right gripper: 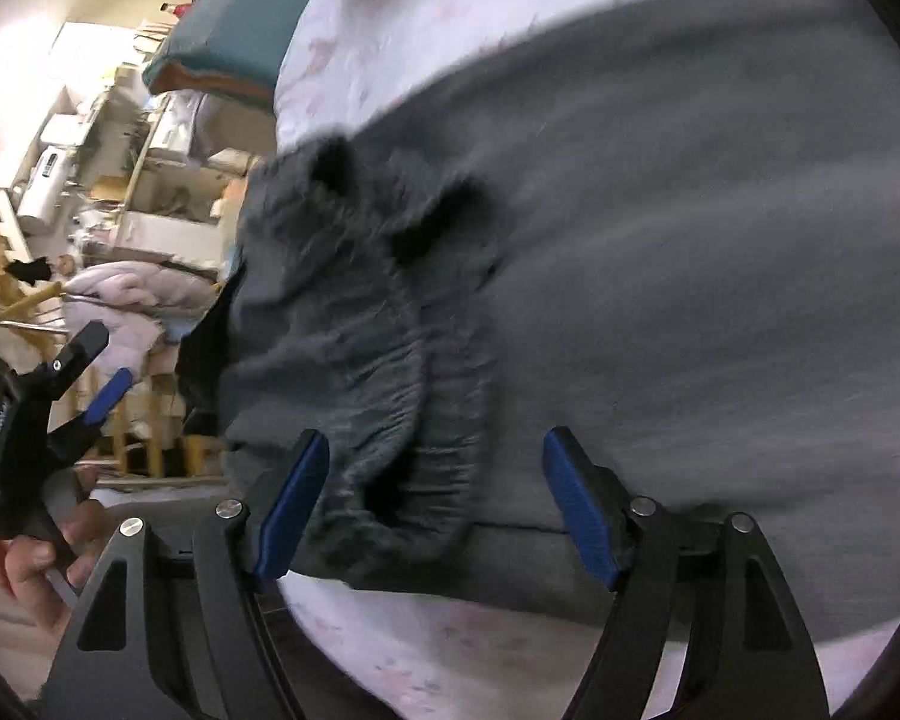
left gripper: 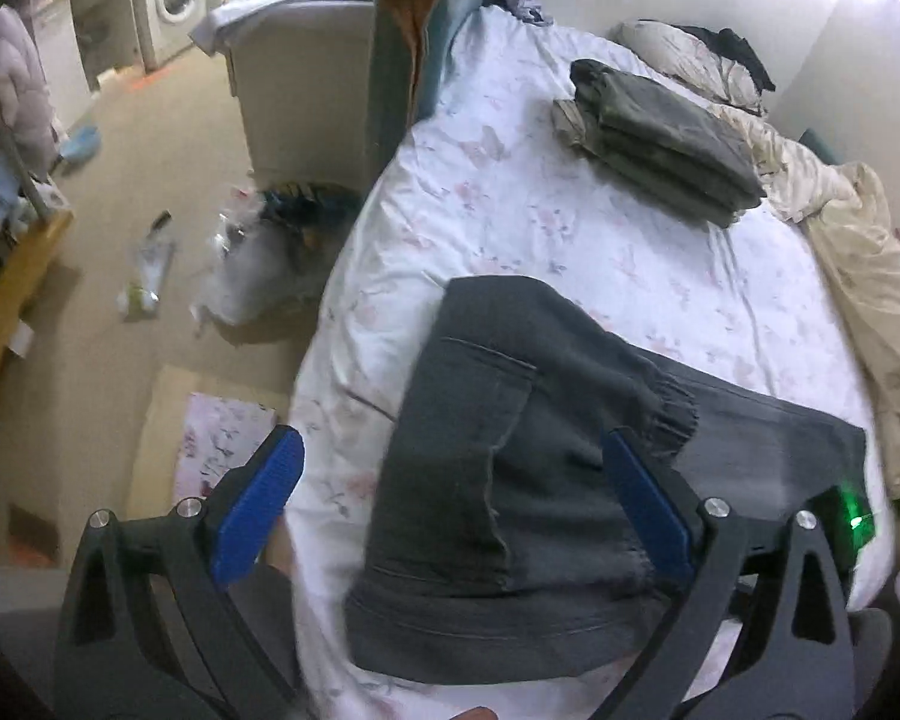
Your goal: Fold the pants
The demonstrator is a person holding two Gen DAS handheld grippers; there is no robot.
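Dark grey pants (left gripper: 510,468) lie folded on the floral bed sheet (left gripper: 510,210), waistband near the bed's front edge. My left gripper (left gripper: 450,456) is open above them, blue pads wide apart, holding nothing. In the right wrist view the same pants (right gripper: 630,240) fill the frame, with the gathered elastic cuff (right gripper: 378,372) bunched between the pads. My right gripper (right gripper: 438,450) is open, jaws either side of the cuff, just above the cloth. The left gripper (right gripper: 84,384) also shows at the left edge of the right wrist view, held in a hand.
A stack of folded olive pants (left gripper: 666,138) sits further back on the bed. A cream duvet (left gripper: 858,276) lies along the right side. A teal cushion (left gripper: 426,18) stands at the bed's far corner. Bags and clutter (left gripper: 258,252) litter the floor left of the bed.
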